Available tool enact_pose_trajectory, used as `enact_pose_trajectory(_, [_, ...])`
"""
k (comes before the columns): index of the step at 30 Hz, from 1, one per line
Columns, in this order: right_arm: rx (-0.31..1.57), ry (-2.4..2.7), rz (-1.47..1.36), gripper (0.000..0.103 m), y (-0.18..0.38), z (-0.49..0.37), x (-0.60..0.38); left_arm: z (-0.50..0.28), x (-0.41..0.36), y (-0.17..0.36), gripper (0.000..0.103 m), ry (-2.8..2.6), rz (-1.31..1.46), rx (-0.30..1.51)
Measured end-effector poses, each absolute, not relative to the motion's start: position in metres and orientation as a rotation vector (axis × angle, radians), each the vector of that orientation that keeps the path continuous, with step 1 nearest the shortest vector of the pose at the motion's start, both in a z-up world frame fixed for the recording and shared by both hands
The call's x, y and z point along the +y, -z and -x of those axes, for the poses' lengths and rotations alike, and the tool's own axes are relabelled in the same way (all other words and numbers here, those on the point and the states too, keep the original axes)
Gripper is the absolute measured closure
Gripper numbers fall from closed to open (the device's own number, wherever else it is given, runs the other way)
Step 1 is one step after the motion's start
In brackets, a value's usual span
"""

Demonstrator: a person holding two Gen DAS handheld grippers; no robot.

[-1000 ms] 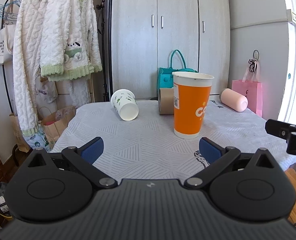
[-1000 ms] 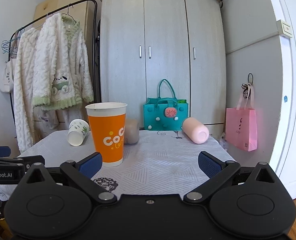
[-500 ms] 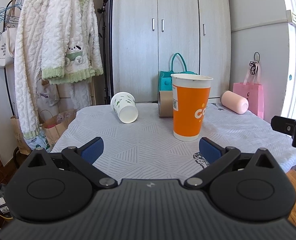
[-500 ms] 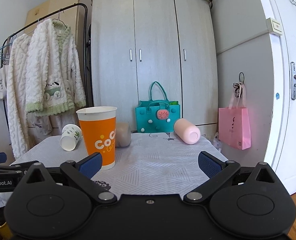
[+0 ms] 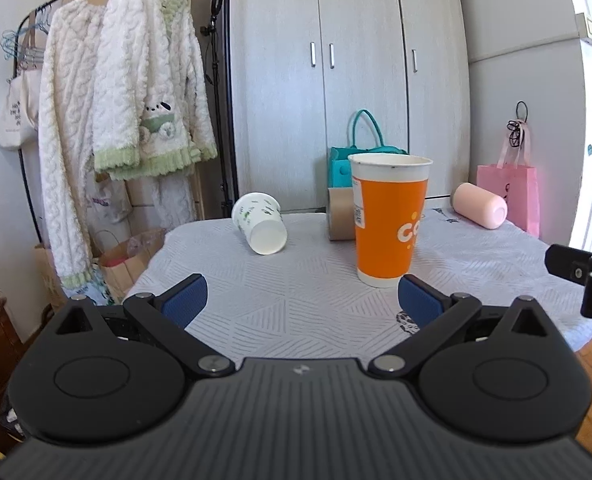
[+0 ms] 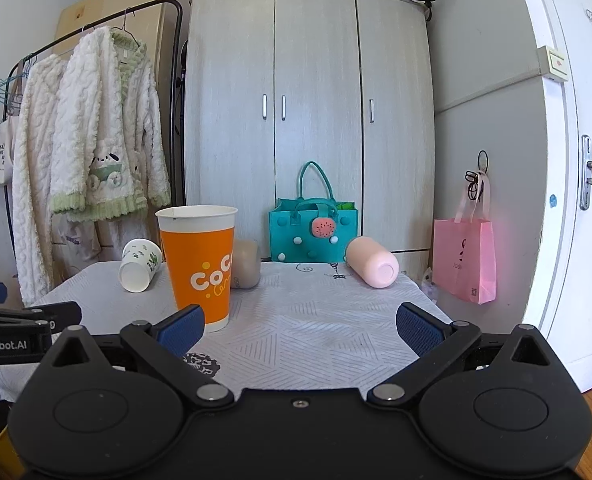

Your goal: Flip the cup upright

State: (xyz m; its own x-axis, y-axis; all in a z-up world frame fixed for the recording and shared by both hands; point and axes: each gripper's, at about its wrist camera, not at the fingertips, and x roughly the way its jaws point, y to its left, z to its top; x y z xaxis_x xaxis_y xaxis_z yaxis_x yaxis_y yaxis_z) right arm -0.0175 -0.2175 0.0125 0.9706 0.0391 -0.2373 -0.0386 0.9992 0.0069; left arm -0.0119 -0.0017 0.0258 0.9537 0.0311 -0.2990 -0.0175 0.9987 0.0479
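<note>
Both grippers, left and right, gape wide and hold nothing above the table's near edge; orange cup upright mid-table, white cup, brown cup, pink cup on their sides behind.

My claw is matt black plastic with rough blue pads. The orange cup looks like smooth, slightly glossy paper. The tablecloth is woven, ribbed cloth; the robes are fluffy.
</note>
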Motion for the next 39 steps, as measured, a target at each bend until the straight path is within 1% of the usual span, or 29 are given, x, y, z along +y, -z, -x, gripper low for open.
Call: enact_pose_trajectory(39, [0.26,-0.012,0.02,0.0,-0.0101,0.0136,-0.2172,0.0217,0.0049,-0.0262,0.0,-0.072,-0.042,0.278])
